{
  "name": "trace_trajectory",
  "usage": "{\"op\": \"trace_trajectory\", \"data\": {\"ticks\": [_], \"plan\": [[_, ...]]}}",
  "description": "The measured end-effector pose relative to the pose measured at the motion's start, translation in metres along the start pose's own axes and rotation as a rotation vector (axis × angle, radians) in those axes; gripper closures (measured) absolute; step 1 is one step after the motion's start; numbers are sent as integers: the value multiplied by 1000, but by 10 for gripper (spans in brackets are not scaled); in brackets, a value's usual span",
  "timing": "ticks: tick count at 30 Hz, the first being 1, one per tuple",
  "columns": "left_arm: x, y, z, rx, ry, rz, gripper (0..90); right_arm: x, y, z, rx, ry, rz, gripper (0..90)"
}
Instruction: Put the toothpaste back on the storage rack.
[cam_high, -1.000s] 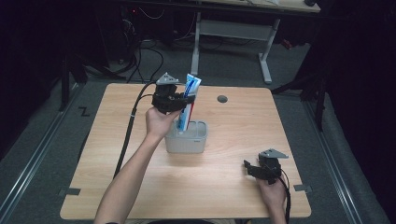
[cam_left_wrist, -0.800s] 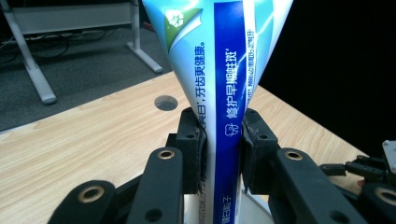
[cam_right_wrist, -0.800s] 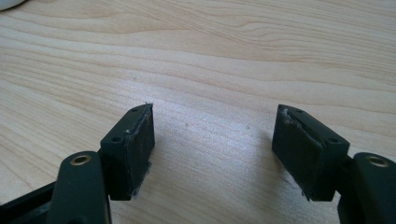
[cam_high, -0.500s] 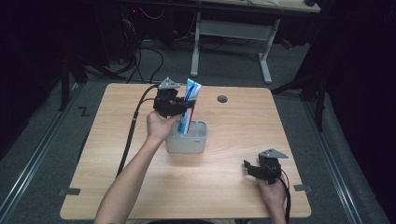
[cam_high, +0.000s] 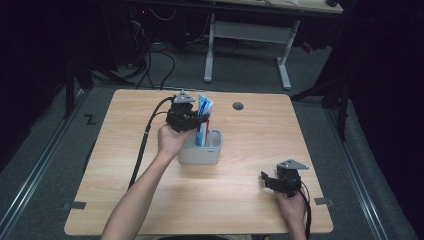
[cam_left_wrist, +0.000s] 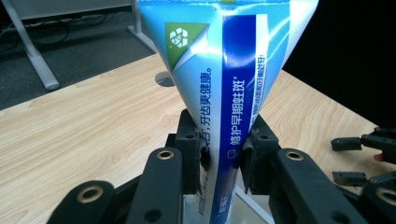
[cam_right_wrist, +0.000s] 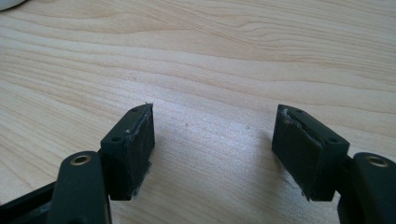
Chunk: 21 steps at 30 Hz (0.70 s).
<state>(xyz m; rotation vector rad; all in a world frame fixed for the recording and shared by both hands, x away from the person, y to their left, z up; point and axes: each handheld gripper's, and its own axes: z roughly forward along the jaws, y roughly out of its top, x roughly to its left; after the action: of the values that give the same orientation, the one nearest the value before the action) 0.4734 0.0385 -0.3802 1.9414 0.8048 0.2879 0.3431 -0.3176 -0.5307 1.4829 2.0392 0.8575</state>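
A blue and white toothpaste tube (cam_high: 203, 120) (cam_left_wrist: 224, 88) stands upright with its lower end inside a grey cup-like holder (cam_high: 201, 152) near the table's middle. My left gripper (cam_high: 196, 121) (cam_left_wrist: 223, 154) is shut on the tube's narrow part, its black pads pressing both sides. My right gripper (cam_high: 266, 179) (cam_right_wrist: 215, 149) rests low over bare wood at the front right of the table, open, with nothing between its fingers.
The wooden table (cam_high: 130, 150) has a round cable hole (cam_high: 238, 106) behind the holder. A black cable (cam_high: 145, 140) trails from the left gripper across the left side. A white desk frame (cam_high: 247, 35) stands on the floor beyond the table.
The left gripper and tube have shifted only slightly above the holder. The right gripper has stayed in place.
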Motion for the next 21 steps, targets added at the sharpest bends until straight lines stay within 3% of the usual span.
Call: {"op": "trace_trajectory", "data": {"ticks": [3,11,21], "plan": [[-3,-2,1,12,8,19,726,0,0,0,-1,0,-2,299],[-5,-9,5,22,-6,14,732,0,0,0,0,2,-1,299],[-6,-23,4,34,8,5,732,0,0,0,0,1,-3,299]]}}
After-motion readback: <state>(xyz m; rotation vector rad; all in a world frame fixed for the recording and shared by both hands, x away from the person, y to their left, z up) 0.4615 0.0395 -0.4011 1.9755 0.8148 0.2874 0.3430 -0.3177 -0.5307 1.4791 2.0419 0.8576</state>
